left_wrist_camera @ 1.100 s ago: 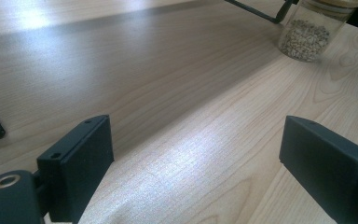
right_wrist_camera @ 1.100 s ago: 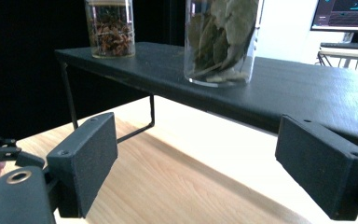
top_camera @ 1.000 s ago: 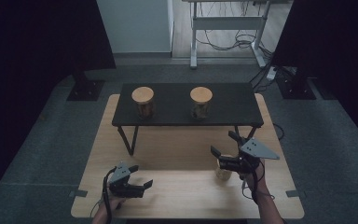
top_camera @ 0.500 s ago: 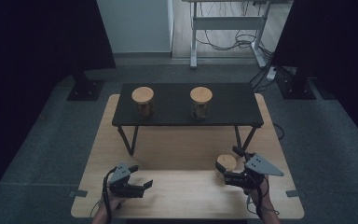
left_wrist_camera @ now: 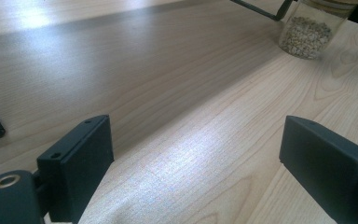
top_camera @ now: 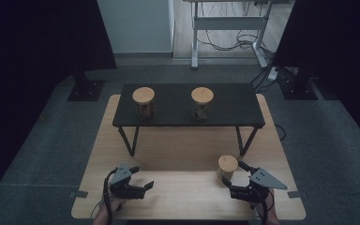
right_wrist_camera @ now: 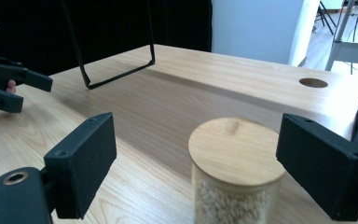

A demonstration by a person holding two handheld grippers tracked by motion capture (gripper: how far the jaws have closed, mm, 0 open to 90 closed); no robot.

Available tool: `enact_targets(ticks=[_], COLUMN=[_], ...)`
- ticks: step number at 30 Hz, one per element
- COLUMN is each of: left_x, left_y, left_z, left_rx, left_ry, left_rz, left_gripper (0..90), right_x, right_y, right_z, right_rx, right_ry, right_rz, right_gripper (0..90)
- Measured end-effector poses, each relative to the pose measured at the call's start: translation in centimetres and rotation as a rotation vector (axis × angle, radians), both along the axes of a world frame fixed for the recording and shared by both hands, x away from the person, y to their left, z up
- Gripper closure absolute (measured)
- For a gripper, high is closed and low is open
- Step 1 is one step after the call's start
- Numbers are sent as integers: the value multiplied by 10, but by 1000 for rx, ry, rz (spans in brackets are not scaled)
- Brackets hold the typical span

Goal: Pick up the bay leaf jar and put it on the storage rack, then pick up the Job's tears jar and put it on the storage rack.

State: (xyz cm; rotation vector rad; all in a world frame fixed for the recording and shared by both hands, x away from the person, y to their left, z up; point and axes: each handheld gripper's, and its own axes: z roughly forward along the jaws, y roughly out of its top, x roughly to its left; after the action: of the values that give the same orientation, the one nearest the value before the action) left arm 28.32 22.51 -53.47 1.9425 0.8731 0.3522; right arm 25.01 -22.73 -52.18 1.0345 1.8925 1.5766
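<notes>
Wooden-lidded glass jar (right_wrist_camera: 235, 179), pale grains inside, upright.

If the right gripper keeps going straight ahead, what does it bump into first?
Most likely the jar with the wooden lid. It stands right in front of the right gripper, between its open jaws, which are not touching it yet.

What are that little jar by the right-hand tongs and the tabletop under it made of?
The jar looks like clear glass: pale grains show through its wall. Its lid seems to be light wood or bamboo, matt, with faint grain. The tabletop looks like pale wood or a wood-look laminate, with long grain lines and a soft sheen; I cannot tell which.
</notes>
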Motion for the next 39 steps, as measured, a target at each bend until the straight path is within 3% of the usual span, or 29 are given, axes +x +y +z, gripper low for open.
enact_targets(ticks=[22, 39], left_x=[0, 0], left_y=[2, 2], left_z=[0, 0], left_rx=[3, 5], left_ry=[-3, -4], left_rz=[2, 3], left_gripper=[90, 90], right_x=[-9, -9], right_y=[-10, -13], right_z=[-14, -23], right_rx=[-47, -78], right_ry=[34, 74], right_rz=[-32, -26], right_gripper=[105, 95])
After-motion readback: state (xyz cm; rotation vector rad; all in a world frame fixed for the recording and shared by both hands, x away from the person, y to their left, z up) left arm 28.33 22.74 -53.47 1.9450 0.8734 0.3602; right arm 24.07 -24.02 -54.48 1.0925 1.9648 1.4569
